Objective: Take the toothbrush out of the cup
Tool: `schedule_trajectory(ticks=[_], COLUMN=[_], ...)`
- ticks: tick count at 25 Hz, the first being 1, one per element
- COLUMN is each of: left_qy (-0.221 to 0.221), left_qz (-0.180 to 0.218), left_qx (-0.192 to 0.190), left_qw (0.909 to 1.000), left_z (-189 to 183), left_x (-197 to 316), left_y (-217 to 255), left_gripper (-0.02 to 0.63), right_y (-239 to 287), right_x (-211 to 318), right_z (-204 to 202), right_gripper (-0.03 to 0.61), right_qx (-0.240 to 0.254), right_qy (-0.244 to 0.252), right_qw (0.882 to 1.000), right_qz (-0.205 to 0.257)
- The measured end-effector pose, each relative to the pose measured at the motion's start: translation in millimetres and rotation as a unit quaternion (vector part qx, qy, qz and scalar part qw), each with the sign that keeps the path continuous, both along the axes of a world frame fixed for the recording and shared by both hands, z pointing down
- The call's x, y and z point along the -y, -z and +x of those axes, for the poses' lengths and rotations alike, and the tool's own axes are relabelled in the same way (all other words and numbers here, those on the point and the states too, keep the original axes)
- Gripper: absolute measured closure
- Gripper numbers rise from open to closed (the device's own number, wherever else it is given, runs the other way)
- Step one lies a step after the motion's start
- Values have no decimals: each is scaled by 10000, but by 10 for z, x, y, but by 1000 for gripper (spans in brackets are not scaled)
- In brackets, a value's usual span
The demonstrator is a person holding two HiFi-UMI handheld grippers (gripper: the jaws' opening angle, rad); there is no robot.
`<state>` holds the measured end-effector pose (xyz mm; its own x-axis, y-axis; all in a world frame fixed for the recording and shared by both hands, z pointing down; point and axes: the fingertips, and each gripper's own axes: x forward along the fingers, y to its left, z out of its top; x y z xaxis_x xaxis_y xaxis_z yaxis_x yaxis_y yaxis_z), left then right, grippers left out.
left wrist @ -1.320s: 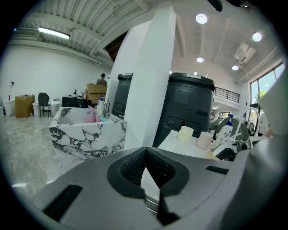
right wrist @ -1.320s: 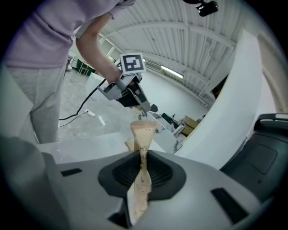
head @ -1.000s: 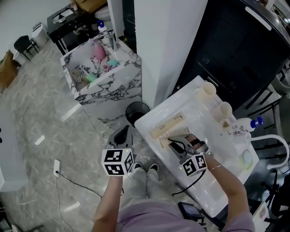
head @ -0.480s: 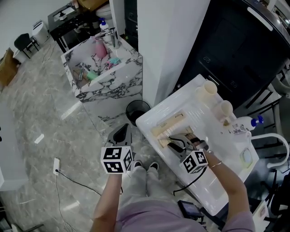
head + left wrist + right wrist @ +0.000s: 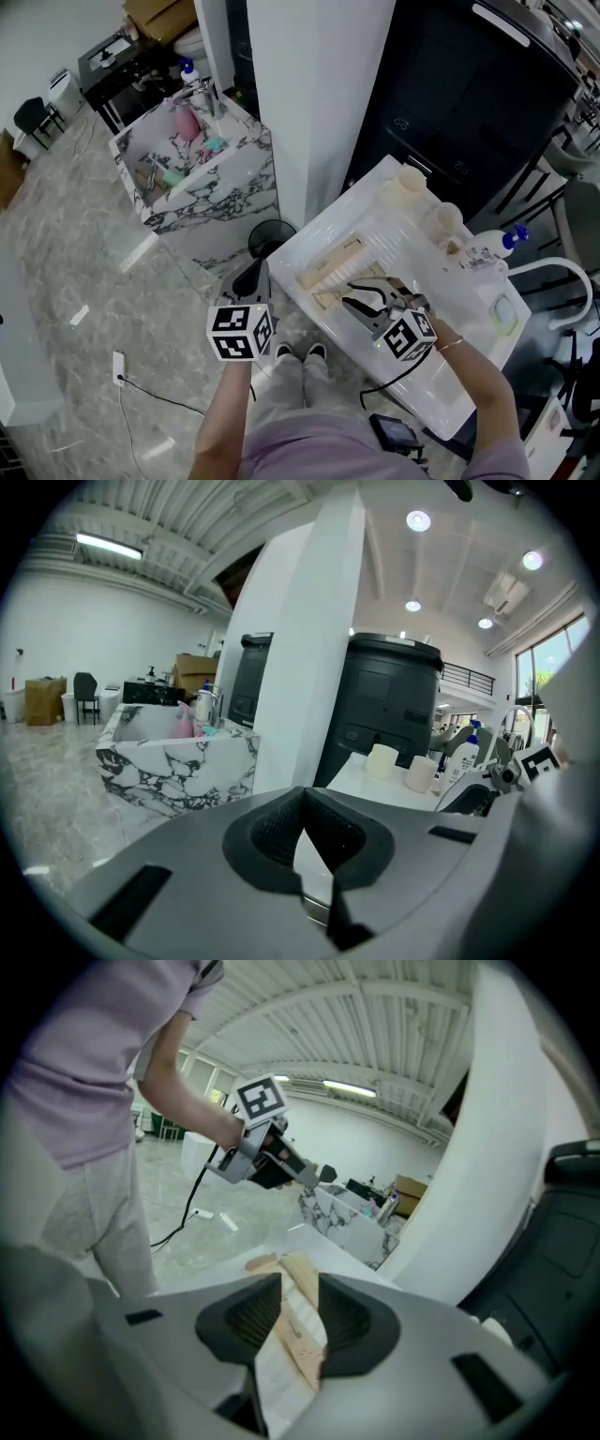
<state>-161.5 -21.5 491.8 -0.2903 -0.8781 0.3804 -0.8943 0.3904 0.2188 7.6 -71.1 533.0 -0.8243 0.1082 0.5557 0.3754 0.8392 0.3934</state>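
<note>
On the white table (image 5: 375, 211) mid-picture, the toothbrush (image 5: 296, 1324) lies flat, out of the cups (image 5: 410, 181), long-ways in the gap of the right tongs (image 5: 361, 302), whose jaws are opening without touching it, while the left tongs (image 5: 255, 276), closed and empty, hang farther off at lower left.

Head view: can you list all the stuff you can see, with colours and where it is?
table: one, white, in front of the person
cups: two, cream, side by side at the table's far edge
pump bottle: one, white with a blue top, beside the cups
beige flat pieces: at least two, on the table by the right gripper
basin: one, black-veined marble, on the floor, small things inside
bin: one, black, between the basin and the table
pillar: one, white
cabinet: one, black, behind the table
left gripper: grey, beside the table, jaws together, empty
right gripper: grey, over the table, jaws opening, gripping nothing
</note>
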Motion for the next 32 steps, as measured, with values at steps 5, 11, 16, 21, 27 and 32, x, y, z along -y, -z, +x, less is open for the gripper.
schedule_trajectory(ticks=[5, 11, 16, 21, 27, 32], left_qy=[-258, -570, -873, -1168, -1392, -1532], left_qz=[72, 168, 217, 254, 302, 307], left_qx=[29, 96, 135, 163, 191, 197], left_qw=[9996, 9982, 9959, 9927, 9896, 9875], left_z=[99, 217, 352, 506, 661, 777], left_x=[222, 501, 725, 910, 1076, 1152], left_y=[51, 143, 192, 225, 268, 281], left_gripper=[614, 614, 614, 614, 614, 614], right_y=[412, 708, 877, 933, 1017, 1004], right_x=[251, 605, 905, 1127, 1253, 1264], right_z=[13, 201, 408, 665, 892, 1027], right_gripper=[465, 479, 512, 551, 575, 575], right_qx=[703, 1395, 2014, 2452, 2742, 2737], right_qy=[-996, -2222, -3117, -3874, -4319, -4513], right_qw=[9884, 9476, 9037, 8581, 8284, 8135], right_qz=[-910, -1821, -2136, -2313, -2279, -2440])
